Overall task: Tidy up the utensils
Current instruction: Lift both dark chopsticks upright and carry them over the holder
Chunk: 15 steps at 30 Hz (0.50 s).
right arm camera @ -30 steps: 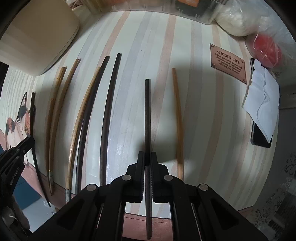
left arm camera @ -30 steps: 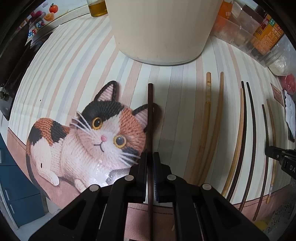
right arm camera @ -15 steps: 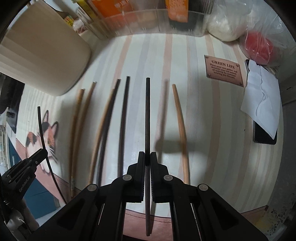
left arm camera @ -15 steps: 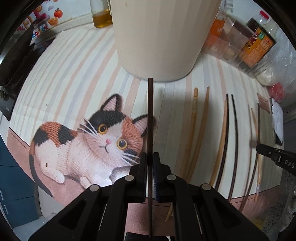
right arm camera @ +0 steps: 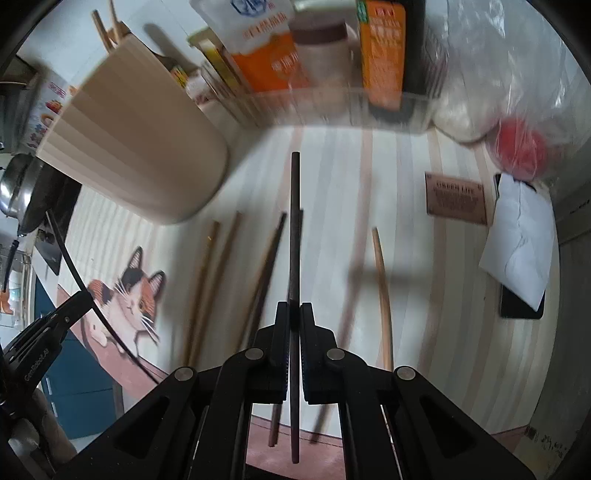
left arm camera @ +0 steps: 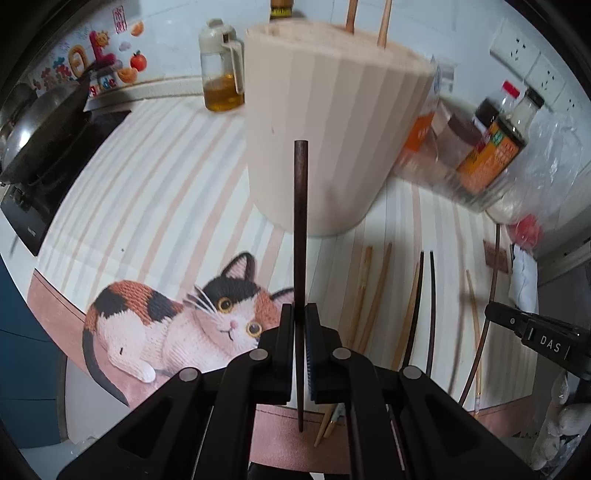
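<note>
My left gripper [left arm camera: 300,317] is shut on a dark brown chopstick [left arm camera: 300,221] and holds it in the air, pointing at the cream ribbed holder [left arm camera: 332,133], where two light chopsticks [left arm camera: 384,22] stand. My right gripper [right arm camera: 294,314] is shut on a dark chopstick [right arm camera: 294,221], lifted above the striped mat. Several chopsticks lie on the mat in a row [left arm camera: 373,295]: light wooden ones [right arm camera: 201,288], dark ones [left arm camera: 430,306] and one tan one [right arm camera: 384,295]. The holder also shows in the right wrist view [right arm camera: 136,155].
A cat picture [left arm camera: 177,325] is on the mat at the left. An oil bottle [left arm camera: 221,70] and a wok [left arm camera: 40,125] stand at the back left. A clear tray with jars and boxes [right arm camera: 332,66], a bagged red thing [right arm camera: 521,144], a paper over a phone [right arm camera: 521,251].
Both grippers have risen from the mat, each with its chopstick, and tilted up toward the holder. The holder's rim and the back wall have come into view.
</note>
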Tool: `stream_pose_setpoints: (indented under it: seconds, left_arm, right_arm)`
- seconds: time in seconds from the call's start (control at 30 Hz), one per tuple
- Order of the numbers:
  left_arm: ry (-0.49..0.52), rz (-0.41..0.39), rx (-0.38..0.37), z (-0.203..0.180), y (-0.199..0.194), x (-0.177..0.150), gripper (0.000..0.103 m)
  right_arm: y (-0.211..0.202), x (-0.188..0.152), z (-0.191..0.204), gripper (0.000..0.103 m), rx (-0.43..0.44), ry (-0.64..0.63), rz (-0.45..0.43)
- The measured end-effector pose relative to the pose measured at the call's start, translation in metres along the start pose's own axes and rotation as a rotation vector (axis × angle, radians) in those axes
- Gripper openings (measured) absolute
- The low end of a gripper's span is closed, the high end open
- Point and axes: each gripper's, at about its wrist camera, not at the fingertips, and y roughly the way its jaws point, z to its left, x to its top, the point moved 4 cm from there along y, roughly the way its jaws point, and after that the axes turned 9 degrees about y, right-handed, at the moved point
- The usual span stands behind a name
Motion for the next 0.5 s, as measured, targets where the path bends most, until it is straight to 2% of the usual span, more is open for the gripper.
stream_pose_setpoints:
  seconds: [0.5]
  left_arm:
    - [-0.067,-0.158,0.04,0.024,-0.048,0.034,0.003]
  right_arm:
    - [-0.049,0.037,0.032,0.005,0.066,-0.038,-0.139]
